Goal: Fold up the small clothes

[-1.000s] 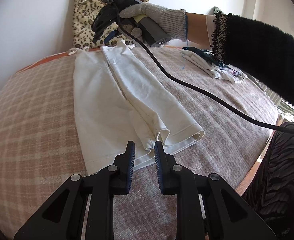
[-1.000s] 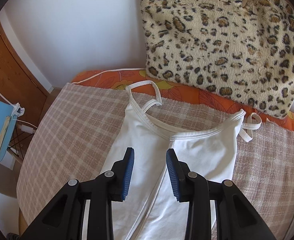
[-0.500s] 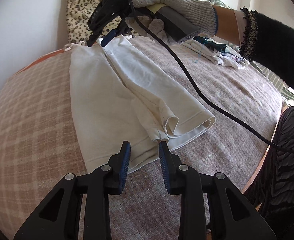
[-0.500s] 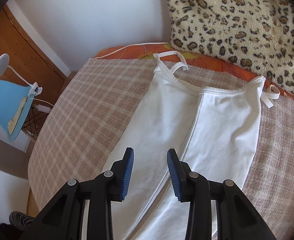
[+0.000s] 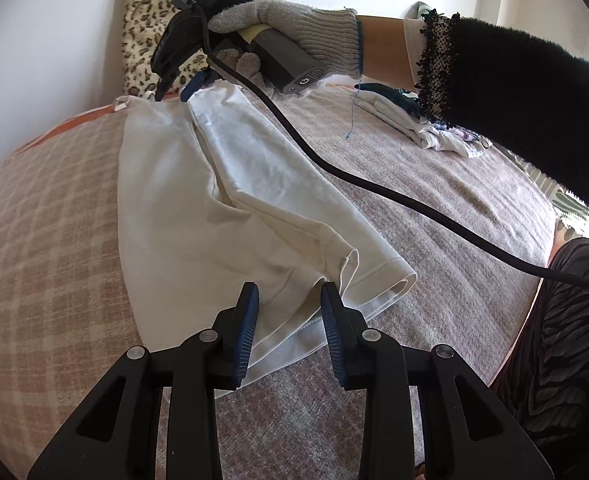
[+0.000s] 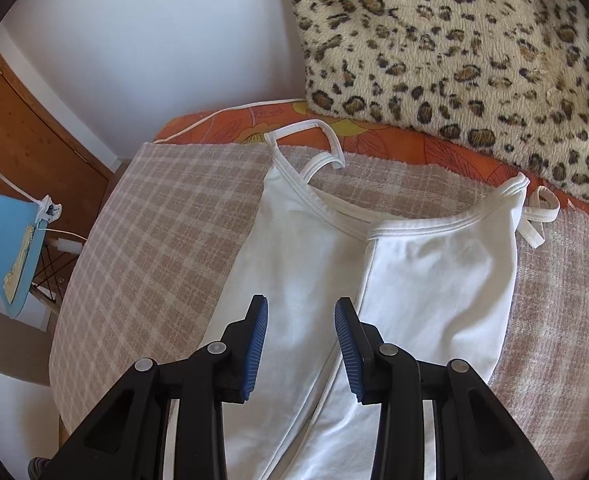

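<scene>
The top (image 6: 426, 280) was thin white cloth, smooth and matt, with stitched, ribbed edging and narrow straps. The blanket (image 5: 54, 240) under it was coarse woven cloth in a beige check, slightly fuzzy. The cushion (image 6: 474, 40) was plush, shaggy leopard-print pile. The left gripper (image 5: 289, 300) and right gripper (image 6: 301, 312) were matt black plastic with dull metal rivets, and the pads (image 6: 256, 344) were ribbed blue rubber. The glove (image 5: 294, 24) was grey knit, the sleeve (image 5: 514, 92) black and furry. The cable (image 5: 374, 188) looked like smooth, slightly glossy rubber. The door (image 6: 26, 128) was bare-looking wood.
</scene>
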{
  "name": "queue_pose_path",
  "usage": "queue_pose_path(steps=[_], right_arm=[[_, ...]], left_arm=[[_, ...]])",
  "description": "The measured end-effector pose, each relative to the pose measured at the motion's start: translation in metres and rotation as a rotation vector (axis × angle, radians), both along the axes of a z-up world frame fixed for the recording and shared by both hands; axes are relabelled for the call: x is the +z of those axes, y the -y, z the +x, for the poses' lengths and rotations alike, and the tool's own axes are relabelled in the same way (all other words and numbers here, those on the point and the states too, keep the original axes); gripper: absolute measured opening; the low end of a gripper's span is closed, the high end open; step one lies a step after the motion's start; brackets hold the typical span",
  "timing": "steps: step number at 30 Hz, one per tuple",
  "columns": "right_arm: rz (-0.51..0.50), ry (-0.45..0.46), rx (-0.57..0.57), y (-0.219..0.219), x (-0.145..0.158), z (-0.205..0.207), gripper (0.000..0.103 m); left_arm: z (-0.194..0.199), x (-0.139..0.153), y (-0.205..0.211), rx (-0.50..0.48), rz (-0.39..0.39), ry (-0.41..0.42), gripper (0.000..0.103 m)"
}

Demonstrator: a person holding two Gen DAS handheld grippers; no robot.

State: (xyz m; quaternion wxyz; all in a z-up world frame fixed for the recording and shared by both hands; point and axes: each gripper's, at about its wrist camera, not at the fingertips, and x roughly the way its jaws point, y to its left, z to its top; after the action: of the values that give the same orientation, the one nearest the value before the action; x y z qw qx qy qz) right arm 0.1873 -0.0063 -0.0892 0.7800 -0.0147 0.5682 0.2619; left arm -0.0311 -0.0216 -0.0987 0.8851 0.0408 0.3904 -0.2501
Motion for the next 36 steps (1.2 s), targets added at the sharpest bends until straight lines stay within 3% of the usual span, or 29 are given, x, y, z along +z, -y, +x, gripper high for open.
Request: queue_pose_path(steps=[2, 3, 4, 10, 12, 15, 18, 19, 21, 25, 31, 34, 36], right_arm=[[-0.017, -0.005, -0.015, -0.003, -0.005, 0.010, 0.038], [-0.022, -0.008, -0.019, -0.005, -0.007, 0.013, 0.038], [-0.028, -0.011, -0.022, -0.006, -0.010, 0.016, 0.038], [-0.077, -0.017, -0.029, -0.009, -0.023, 0.021, 0.037], [-0.076, -0.018, -0.025, -0.008, -0.023, 0.021, 0.037], [-0.078, -0.023, -0.029, -0.008, -0.022, 0.022, 0.037], [-0.086, -0.022, -0.027, -0.010, -0.021, 0.021, 0.038], [-0.088, -0.022, -0.027, -0.011, -0.022, 0.021, 0.038], [-0.088, -0.021, -0.032, -0.012, -0.023, 0.021, 0.039], [-0.067, -0.039, -0.040, -0.012, -0.023, 0.024, 0.042], [-0.067, -0.040, -0.045, -0.009, -0.020, 0.028, 0.042], [-0.104, -0.025, -0.040, -0.013, -0.022, 0.027, 0.037], [-0.154, 0.008, -0.036, -0.021, -0.024, 0.024, 0.028]], left_arm=[[0.000, -0.001, 0.000, -0.012, 0.012, 0.005, 0.026], [0.000, -0.001, -0.001, -0.017, 0.004, 0.001, 0.015], [0.000, -0.001, -0.002, -0.019, 0.001, -0.003, 0.013], [-0.007, 0.006, -0.014, -0.016, -0.050, -0.019, 0.013], [-0.010, 0.007, -0.011, -0.024, -0.036, -0.009, 0.026], [-0.009, 0.004, -0.002, -0.035, 0.022, 0.014, 0.028], [0.001, -0.004, 0.004, -0.025, 0.031, -0.012, 0.028], [0.004, -0.006, 0.006, -0.027, 0.038, -0.015, 0.028], [0.007, -0.007, 0.005, -0.024, 0.041, -0.002, 0.006], [0.012, -0.001, -0.017, 0.034, -0.057, -0.020, 0.006], [0.002, 0.014, -0.044, 0.098, -0.094, 0.028, 0.006], [-0.002, 0.020, -0.049, 0.108, -0.094, 0.057, 0.005], [-0.005, 0.023, -0.048, 0.108, -0.105, 0.067, 0.005]])
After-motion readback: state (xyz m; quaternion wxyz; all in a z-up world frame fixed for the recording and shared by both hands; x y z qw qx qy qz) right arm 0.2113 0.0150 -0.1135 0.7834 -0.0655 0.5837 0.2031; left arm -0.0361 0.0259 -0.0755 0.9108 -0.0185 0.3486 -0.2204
